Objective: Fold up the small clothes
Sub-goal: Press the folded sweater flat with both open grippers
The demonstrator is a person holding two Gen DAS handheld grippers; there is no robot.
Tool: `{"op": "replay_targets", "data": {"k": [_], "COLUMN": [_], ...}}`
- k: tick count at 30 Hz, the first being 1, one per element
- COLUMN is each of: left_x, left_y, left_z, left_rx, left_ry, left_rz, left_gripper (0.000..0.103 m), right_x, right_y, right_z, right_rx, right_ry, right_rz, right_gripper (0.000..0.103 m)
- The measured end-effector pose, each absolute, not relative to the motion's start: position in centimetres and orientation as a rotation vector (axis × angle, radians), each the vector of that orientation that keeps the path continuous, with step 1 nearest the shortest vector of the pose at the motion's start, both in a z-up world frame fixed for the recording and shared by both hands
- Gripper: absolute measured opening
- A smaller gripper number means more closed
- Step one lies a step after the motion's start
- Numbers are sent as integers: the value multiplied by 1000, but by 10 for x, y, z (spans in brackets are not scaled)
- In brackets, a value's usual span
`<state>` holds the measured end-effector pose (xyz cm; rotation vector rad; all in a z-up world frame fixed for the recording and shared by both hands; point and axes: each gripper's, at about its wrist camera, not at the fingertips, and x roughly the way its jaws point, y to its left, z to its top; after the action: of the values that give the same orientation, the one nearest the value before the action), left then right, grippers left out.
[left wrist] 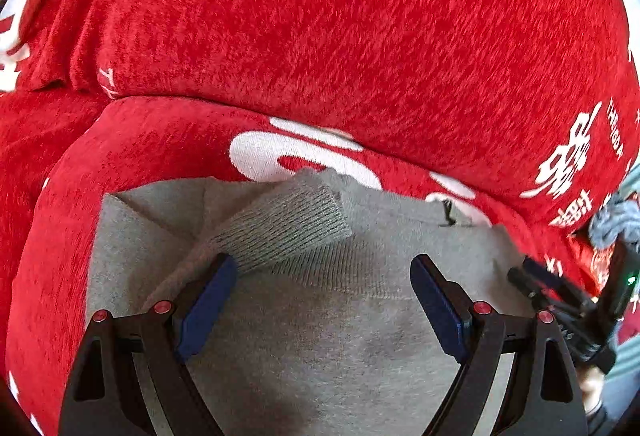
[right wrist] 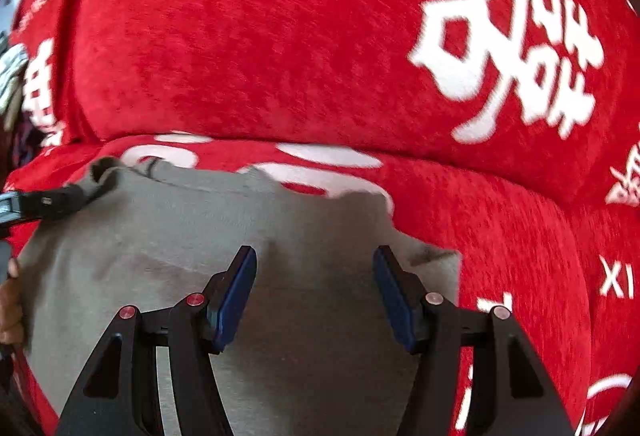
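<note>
Now, left wrist view: left gripper (left wrist: 324, 268) spread wide, nothing between pads, hovering over grey sweater (left wrist: 328, 336) lying on red sofa cover (left wrist: 320, 15) w/ white print. Ribbed cuff (left wrist: 288, 224) folded across garment, touching left pad. Right gripper (left wrist: 560, 296) at far right edge.

Right wrist view: right gripper (right wrist: 314, 276) released, empty, above same sweater (right wrist: 180, 236) on seat. Left gripper (right wrist: 36, 203) at sweater's upper-left corner.

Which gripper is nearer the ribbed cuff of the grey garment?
Left. The left gripper hangs open right at the ribbed cuff, one pad beside it. The right gripper hangs open over plain grey cloth, away from the cuff.
</note>
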<state>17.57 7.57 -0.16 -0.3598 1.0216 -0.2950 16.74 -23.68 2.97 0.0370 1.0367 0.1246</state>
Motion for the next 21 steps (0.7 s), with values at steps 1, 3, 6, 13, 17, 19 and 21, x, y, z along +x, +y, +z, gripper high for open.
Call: {"op": "replay_targets", "data": {"k": [1,3,6,13,17,19,21], "left_x": [174,173,174,190,190,192,192], "left_y": [76,70,56,81,79,76,70], "left_z": [1,6,7,-16,-19,-18,-13], "left_rx": [-357,-327,-194,-246,-233,-207,-159], "left_ry": [1009,994,984,1016,999,1014,1032], "left_rz": [-290,-284,-203,-140,-137,-125,-107], "left_gripper": [90,90,90,90,90,90,90], "right_x": [167,166,168,173,170,170,171], "right_y": [-237,-235,-223,-237,-235,-233,-235], "right_z": [31,38,40,14,11,10,11], "right_rx": [39,46,21,54,33,16,25], "right_ry": [1040,1025,1039,1112,1088,1088,1097], "right_rz": [106,96,108,2,-22,-27,-24], "right_gripper": [65,65,65,64,64,65,65]}}
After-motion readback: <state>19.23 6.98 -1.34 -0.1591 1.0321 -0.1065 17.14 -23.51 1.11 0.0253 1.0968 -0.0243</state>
